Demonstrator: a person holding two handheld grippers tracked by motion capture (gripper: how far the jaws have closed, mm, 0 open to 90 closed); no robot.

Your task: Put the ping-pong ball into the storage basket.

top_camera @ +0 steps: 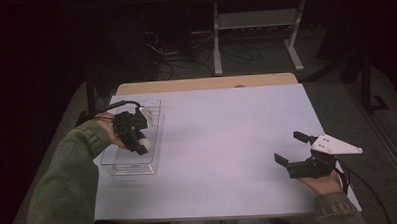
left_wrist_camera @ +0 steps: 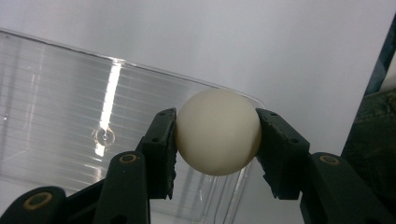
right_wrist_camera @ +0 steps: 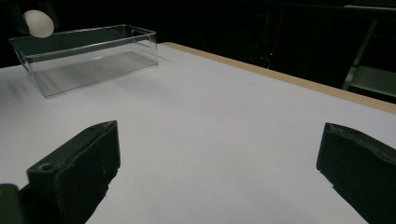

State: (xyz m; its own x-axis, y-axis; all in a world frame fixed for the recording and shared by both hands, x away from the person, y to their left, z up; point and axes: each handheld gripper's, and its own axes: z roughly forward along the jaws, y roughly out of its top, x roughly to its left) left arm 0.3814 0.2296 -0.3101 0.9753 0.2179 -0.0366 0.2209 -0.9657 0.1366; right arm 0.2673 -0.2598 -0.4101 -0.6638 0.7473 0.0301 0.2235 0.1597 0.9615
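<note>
Left gripper [left_wrist_camera: 217, 140] fingers clamp white ball [left_wrist_camera: 217, 132]; right gripper [right_wrist_camera: 219, 172] fingers wide apart.

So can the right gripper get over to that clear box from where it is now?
Probably yes. The right gripper sits open at the table's right side, and only bare white table lies between it and the clear box. The left gripper, holding the white ball, hangs over the box, though.

Left gripper clamped, right gripper agape

The left gripper [top_camera: 137, 140] angles downward, its pads pressed tight on a white ball [left_wrist_camera: 217, 131]; the right gripper [top_camera: 289, 148] rests low in an upturned palm, jaws spread wide.
</note>
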